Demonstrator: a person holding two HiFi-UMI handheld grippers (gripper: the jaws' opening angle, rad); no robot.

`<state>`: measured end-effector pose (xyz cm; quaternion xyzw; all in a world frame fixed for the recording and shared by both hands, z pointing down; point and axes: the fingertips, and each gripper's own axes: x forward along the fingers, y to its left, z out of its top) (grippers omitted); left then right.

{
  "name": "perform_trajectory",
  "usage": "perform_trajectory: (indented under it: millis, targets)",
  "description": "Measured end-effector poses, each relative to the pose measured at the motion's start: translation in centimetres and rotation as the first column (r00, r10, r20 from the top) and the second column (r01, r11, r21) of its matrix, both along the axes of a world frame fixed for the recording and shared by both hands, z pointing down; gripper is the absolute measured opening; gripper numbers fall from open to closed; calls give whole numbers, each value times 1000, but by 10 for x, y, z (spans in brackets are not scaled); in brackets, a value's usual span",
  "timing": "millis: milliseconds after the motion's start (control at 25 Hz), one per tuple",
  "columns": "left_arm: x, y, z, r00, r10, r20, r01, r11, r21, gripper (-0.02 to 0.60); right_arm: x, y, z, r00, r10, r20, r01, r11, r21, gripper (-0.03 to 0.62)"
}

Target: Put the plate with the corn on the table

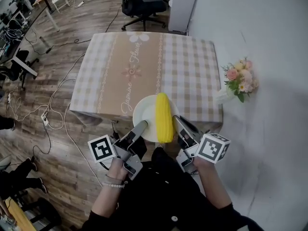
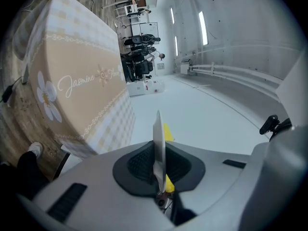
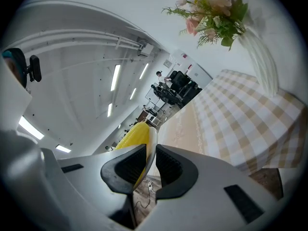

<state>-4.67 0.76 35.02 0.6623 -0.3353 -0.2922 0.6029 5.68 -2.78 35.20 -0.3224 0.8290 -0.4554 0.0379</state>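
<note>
Mid-carry, the left gripper (image 1: 143, 125) and right gripper (image 1: 177, 121) clamp the plate (image 1: 143, 110) rim at 8 and 4 o'clock, corn (image 1: 163, 117) aboard; the next move probably calls for advancing toward 12 o'clock over the table (image 1: 192, 71), then lowering level.

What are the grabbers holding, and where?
Both hold the plate with the corn: the left gripper pinches its left rim, the right gripper its right rim.

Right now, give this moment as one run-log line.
left claw: shut on plate | right claw: shut on plate | corn: on plate | plate: at table's near edge
</note>
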Motion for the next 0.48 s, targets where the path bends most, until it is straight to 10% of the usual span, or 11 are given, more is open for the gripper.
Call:
perform_trajectory:
  millis: [480]
  targets:
    - [6,7,29,999,-44,13,44,999,7,35,4,2,29,998,-60,-11,60,998,5,91]
